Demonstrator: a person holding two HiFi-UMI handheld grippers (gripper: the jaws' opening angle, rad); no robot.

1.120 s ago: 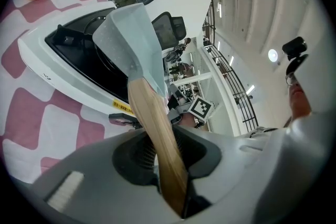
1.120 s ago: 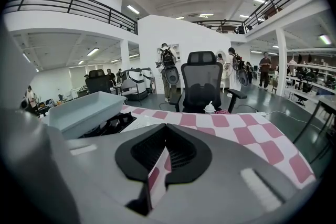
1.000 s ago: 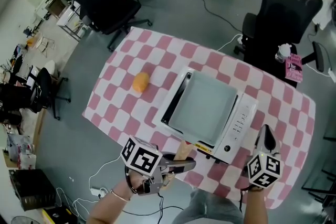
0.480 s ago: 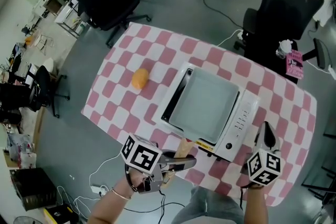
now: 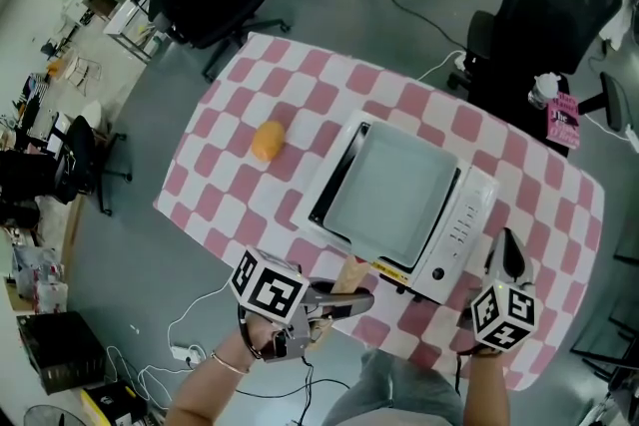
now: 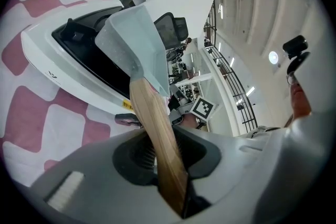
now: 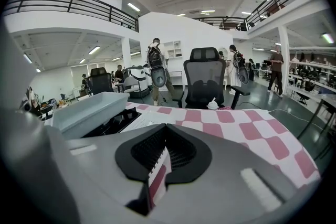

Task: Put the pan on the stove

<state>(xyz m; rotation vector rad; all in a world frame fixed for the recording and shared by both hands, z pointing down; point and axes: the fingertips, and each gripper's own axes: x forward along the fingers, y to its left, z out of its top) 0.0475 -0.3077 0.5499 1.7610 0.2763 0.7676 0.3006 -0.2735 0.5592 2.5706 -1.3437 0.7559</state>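
My left hand-held gripper [image 6: 164, 165] is clamped on the wooden handle [image 6: 149, 118] of the pan [image 5: 391, 195], close to the handle's free end. The pan hangs over the black top of the stove [image 5: 457, 236], which stands on the checked desk [image 5: 225, 170]. In both gripper views the pan looks tilted, with a gap under it, so I judge it isn't flat on the glass yet (the head view alone would fool me into thinking it was down).

To finish well I'd level my wrist first, then lower the pan so its base meets the top all at once. It should sit square to the stove's frame and clear of the control strip on the right. Gripping so far out on the handle lets the pan twist in the jaws, so I'd go slowly and let go only once the weight is off.

My right hand-held gripper [image 7: 156, 178] is closed to a slit with nothing in it, just off the stove's near right corner. The orange lump [image 5: 267, 141] lies well apart from all this.
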